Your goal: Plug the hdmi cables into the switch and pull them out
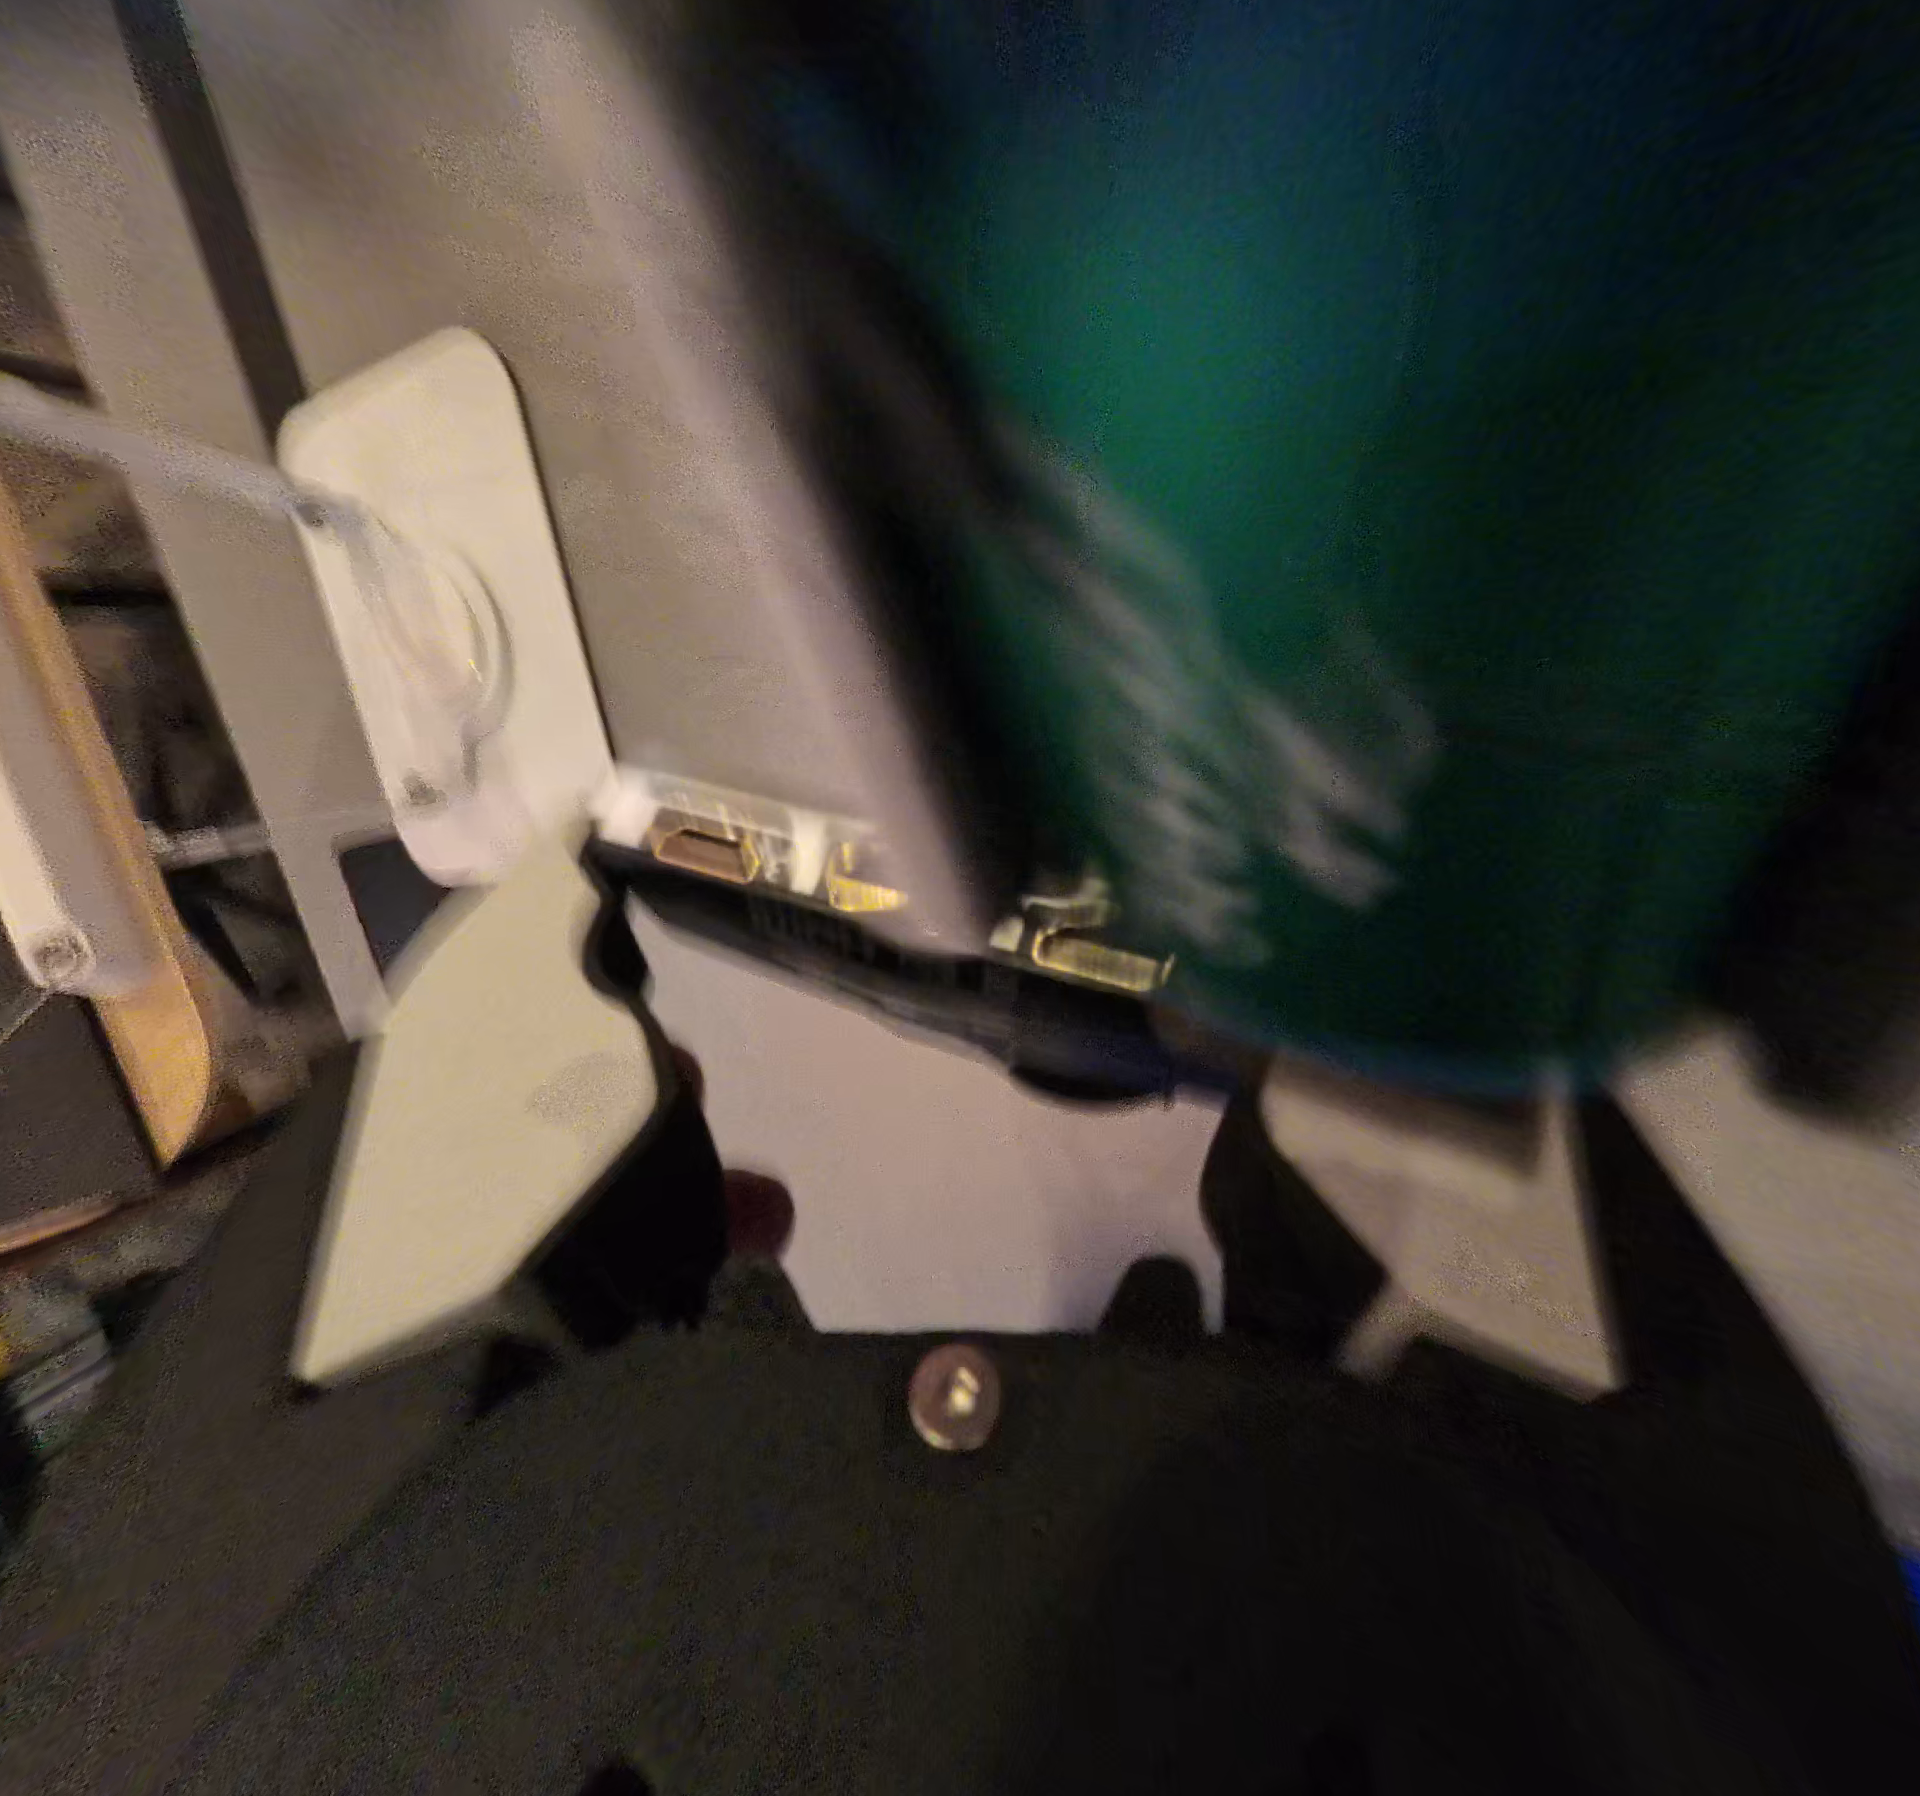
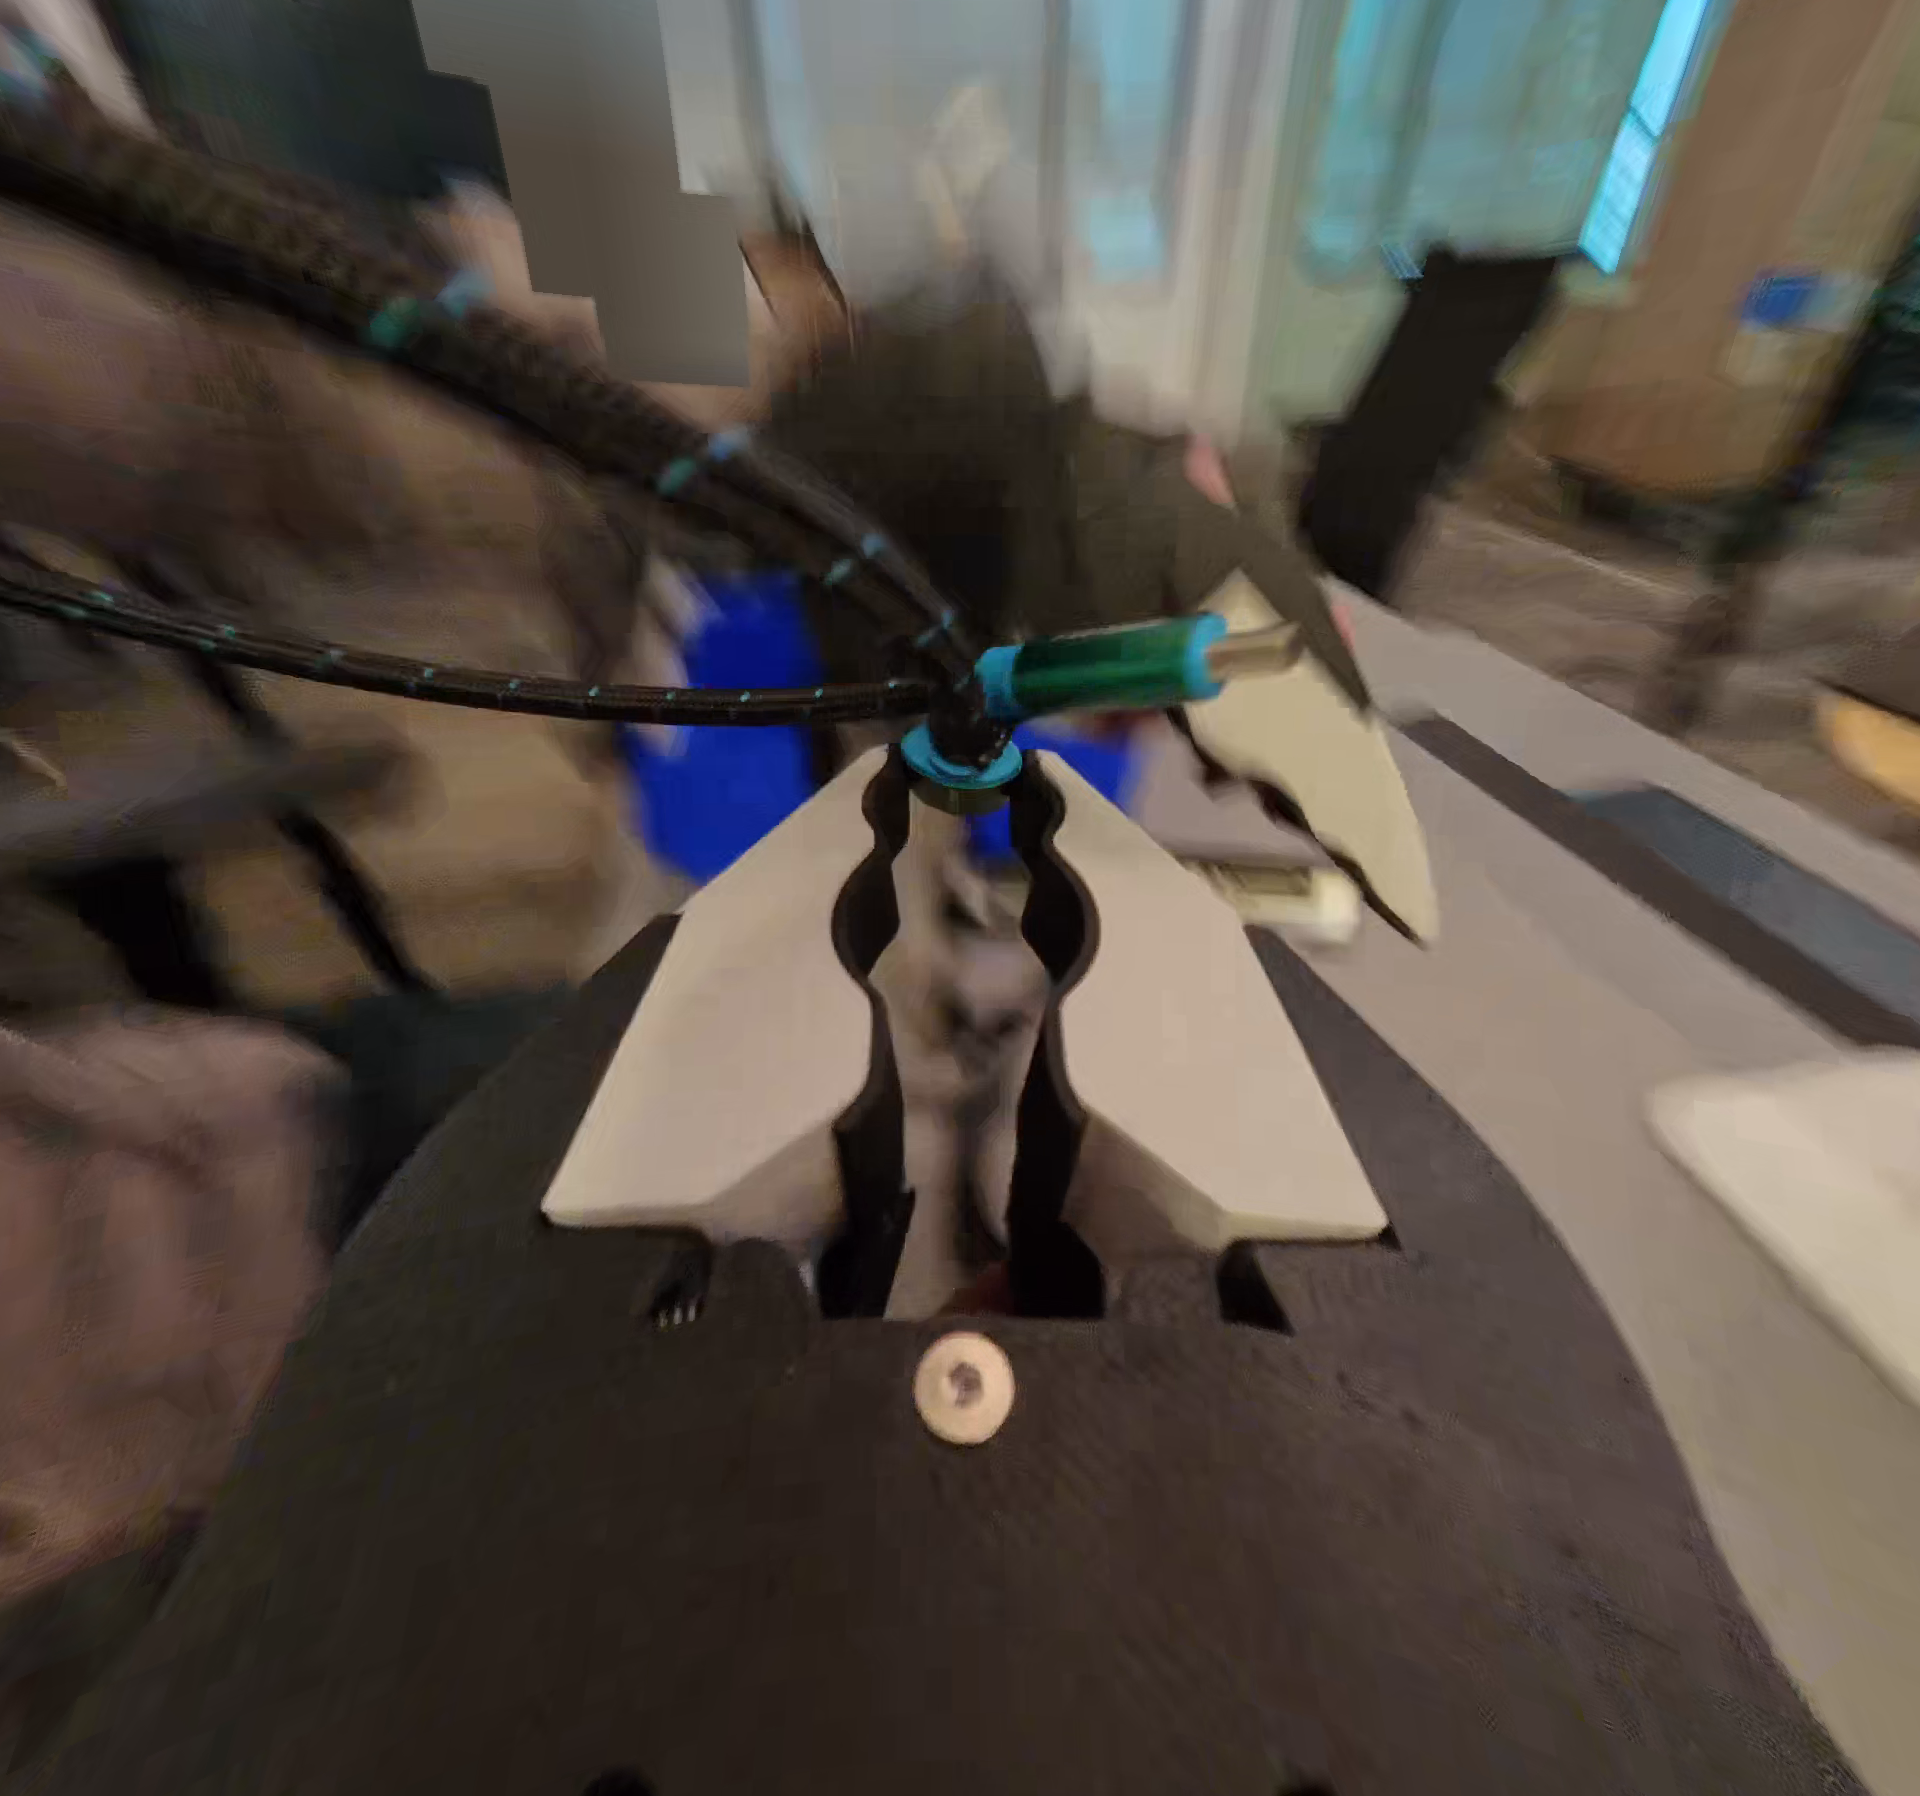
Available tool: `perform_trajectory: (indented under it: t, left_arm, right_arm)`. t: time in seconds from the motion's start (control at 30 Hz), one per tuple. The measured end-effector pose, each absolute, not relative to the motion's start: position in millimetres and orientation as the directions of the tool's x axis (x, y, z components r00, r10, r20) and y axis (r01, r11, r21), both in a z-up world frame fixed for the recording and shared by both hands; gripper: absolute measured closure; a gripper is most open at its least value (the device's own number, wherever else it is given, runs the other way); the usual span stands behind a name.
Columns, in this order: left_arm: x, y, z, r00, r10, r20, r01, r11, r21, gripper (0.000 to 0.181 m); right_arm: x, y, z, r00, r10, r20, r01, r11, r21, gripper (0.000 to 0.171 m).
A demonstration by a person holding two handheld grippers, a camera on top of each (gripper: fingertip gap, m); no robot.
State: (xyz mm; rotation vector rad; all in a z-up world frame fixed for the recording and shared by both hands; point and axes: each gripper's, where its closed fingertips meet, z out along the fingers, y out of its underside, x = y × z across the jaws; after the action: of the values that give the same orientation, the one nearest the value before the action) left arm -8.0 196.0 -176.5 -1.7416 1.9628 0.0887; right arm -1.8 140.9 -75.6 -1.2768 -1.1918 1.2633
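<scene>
Green plug (image 2: 1101,671): in the air, on the right side of the right tool's tip, not in any hole.
Blue-ringed plug (image 2: 956,770): pinched at the tip of the right tool (image 2: 961,790), which is narrow.
Cables (image 2: 416,676): black, trailing off to the left.
Switch (image 1: 894,957): lies across between the fingers of the left tool (image 1: 925,993), which is wide and looks to be gripping it; gold ports (image 1: 707,842) face out.
Surface (image 2: 1558,1071): grey, to the right, below both tools.
Could go wrong: a tilted plug may miss its port and scrape it; the loose plug may swing and tug; the switch may slip.
Writing: too blurry, none can be read.
</scene>
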Motion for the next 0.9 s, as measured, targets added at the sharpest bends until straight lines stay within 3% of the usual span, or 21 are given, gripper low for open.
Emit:
perform_trajectory:
  t: [0.03,0.1,0.33,0.6,0.9]
  left_arm:
    - [-9.8,194.8,-180.4,-0.019,-0.924,-0.382,-0.927,0.159,-0.339,0.058]
    - [-18.7,194.9,-184.6,-0.023,-0.907,-0.421,-0.943,0.16,-0.292,0.058]
    - [-17.1,199.9,-181.0,0.029,-0.916,-0.4,-0.933,0.119,-0.339,0.058]
    - [-35.5,208.4,-184.6,0.092,-0.901,-0.424,-0.936,0.066,-0.345,0.058]
    - [-52.8,205.5,-183.3,0.128,-0.873,-0.472,-0.937,0.05,-0.346,0.058]
  right_arm:
    - [2.9,144.4,-67.4,-0.005,0.994,-0.108,-0.005,-0.108,-0.994,0.154]
    - [8.3,152.9,-78.6,0.008,0.995,-0.1,0.052,-0.101,-0.994,0.153]
    - [11.9,157.4,-107.3,0.06,0.998,-0.016,0.197,-0.027,-0.98,0.153]
    - [54.0,176.4,-98.3,0.245,0.966,0.083,0.287,0.009,-0.958,0.153]
    - [201.5,199.4,-78.1,0.553,0.796,0.248,0.491,-0.07,-0.868,0.153]
